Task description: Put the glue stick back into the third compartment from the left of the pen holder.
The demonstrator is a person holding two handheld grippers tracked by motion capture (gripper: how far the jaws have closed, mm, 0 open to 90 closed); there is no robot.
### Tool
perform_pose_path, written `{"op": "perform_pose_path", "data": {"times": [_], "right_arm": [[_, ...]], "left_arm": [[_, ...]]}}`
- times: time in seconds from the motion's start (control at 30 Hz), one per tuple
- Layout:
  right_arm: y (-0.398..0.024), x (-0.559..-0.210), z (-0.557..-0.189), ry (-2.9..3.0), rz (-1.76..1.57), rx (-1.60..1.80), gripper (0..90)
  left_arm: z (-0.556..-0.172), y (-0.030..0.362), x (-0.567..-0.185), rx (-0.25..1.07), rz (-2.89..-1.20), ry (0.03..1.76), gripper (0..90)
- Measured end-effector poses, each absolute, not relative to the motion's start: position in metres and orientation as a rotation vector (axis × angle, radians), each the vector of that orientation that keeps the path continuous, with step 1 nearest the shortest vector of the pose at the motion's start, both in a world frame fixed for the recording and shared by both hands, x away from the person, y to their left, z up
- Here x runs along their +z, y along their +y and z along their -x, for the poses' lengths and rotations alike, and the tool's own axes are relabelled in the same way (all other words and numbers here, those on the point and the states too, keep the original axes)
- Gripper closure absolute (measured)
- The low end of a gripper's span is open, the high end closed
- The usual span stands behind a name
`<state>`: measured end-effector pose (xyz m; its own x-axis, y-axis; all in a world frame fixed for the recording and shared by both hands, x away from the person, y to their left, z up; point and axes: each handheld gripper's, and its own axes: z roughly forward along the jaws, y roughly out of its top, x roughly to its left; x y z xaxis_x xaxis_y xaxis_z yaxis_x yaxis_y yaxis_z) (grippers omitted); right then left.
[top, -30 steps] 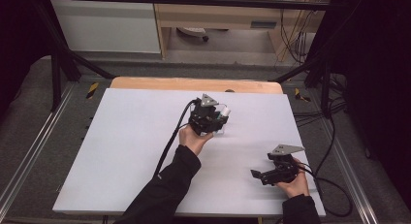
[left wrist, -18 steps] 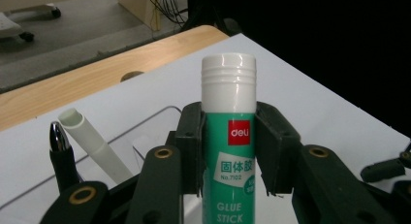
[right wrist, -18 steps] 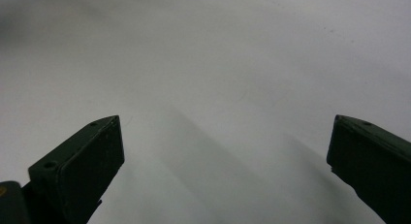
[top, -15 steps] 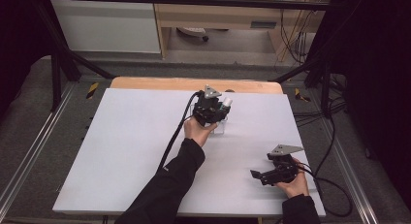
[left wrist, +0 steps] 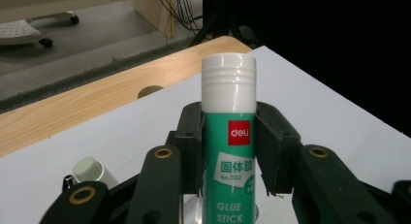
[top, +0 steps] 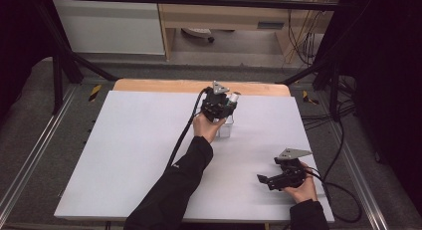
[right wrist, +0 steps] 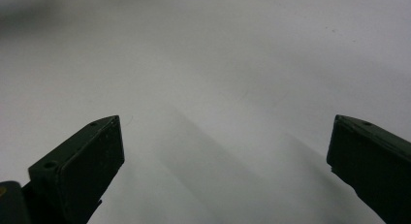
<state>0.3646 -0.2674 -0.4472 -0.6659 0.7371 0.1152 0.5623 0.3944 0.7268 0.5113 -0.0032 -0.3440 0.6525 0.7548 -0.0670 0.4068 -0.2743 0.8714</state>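
the left gripper [left wrist: 228, 151] pinches the glue stick [left wrist: 229, 136] upright by its green label, just below the white cap, near the wooden strip [top: 164, 85] at the table's far edge. it looks light, rigid and smooth-sided, likely to slip or twist unless gripped mid-barrel. well away from the glue stick, the right gripper [right wrist: 225, 151] rests spread and empty.

Beyond the white table [top: 124, 155] lie grey carpet [top: 30, 115], a wooden cabinet [top: 224, 13] and tangled cables [top: 303, 41].
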Motion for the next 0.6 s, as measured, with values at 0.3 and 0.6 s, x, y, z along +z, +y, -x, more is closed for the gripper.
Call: {"op": "perform_pose_path", "data": {"times": [0.3,0.6], "right_arm": [[-0.266,-0.448,-0.365,2.431,-1.157,1.134,0.4],[-0.267,-0.447,-0.365,2.429,-1.151,1.131,0.4]], "left_arm": [[-0.526,-0.003,-0.355,0.443,-1.898,0.924,65.2],[-0.528,-0.008,-0.364,0.424,-1.912,0.914,65.2]]}}
